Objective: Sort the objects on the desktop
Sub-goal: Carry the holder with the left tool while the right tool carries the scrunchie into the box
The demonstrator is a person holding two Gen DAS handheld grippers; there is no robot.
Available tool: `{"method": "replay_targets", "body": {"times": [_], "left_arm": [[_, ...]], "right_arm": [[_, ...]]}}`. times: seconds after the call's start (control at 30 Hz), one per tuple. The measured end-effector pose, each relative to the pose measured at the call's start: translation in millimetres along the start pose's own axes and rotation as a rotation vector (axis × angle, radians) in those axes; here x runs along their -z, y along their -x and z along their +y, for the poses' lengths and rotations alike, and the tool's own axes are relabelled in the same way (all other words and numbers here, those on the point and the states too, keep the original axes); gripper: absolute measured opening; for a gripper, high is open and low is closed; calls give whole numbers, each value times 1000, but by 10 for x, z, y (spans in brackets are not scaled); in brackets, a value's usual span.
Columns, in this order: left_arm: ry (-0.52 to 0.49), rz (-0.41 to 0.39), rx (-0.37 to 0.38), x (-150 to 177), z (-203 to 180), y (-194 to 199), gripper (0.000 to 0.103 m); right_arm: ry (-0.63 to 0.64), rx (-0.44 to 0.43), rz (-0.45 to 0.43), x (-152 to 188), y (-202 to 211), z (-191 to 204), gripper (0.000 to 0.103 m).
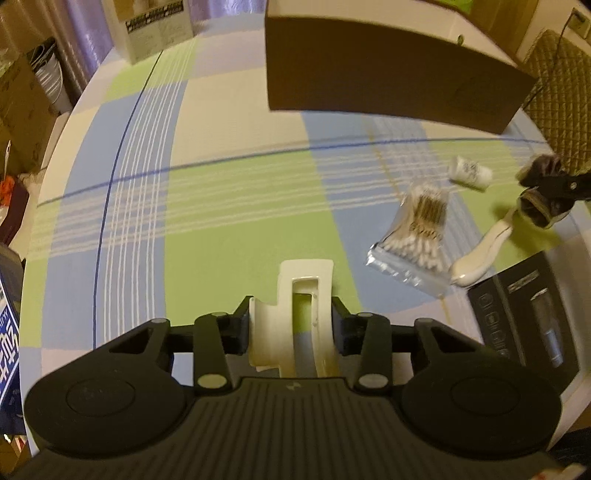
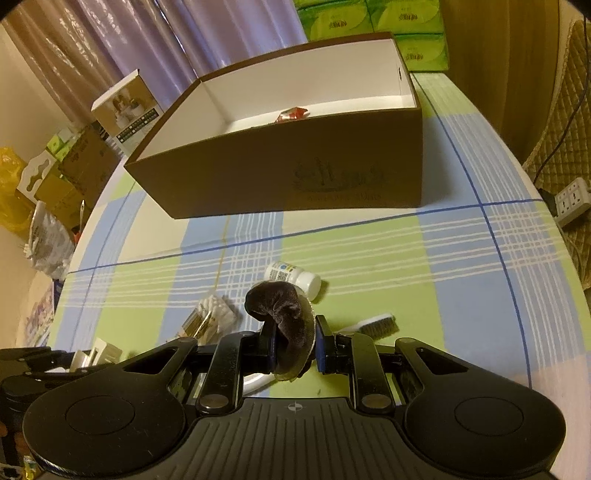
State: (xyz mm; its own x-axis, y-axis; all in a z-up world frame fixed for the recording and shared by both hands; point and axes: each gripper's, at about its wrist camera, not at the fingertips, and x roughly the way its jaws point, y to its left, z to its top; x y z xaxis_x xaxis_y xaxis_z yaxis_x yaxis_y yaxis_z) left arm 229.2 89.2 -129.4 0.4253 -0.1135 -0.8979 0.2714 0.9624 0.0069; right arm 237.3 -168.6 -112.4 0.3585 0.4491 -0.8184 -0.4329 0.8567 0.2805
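My left gripper (image 1: 291, 325) is shut on a cream hair claw clip (image 1: 303, 295), held above the checked tablecloth. My right gripper (image 2: 295, 345) is shut on a dark brown velvet scrunchie (image 2: 284, 314), also visible as the scrunchie (image 1: 541, 177) at the right edge of the left wrist view. The open brown box (image 2: 280, 177) with a white inside stands beyond both grippers; a small red packet (image 2: 291, 113) lies in it. On the cloth lie a bag of cotton swabs (image 1: 417, 229), a white pill bottle (image 2: 293, 277) and a white brush (image 2: 373, 325).
A black product box (image 1: 524, 317) sits at the table's right front edge. A white carton (image 1: 153, 31) stands at the far left of the table. Green tissue packs (image 2: 373, 22) are stacked behind the brown box. A padded chair (image 1: 561, 96) and a power strip (image 2: 570, 197) are off to the right.
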Motion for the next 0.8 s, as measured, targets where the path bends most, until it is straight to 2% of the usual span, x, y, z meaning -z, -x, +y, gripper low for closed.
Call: {"method": "replay_targets", "body": {"times": [0.4, 0.8], "left_arm": [[-48, -111, 48, -346, -178, 258, 36], [-112, -227, 102, -994, -378, 372, 36]], "right_arm": [[20, 21, -29, -62, 126, 19, 17], [62, 26, -80, -372, 224, 86, 17]]}}
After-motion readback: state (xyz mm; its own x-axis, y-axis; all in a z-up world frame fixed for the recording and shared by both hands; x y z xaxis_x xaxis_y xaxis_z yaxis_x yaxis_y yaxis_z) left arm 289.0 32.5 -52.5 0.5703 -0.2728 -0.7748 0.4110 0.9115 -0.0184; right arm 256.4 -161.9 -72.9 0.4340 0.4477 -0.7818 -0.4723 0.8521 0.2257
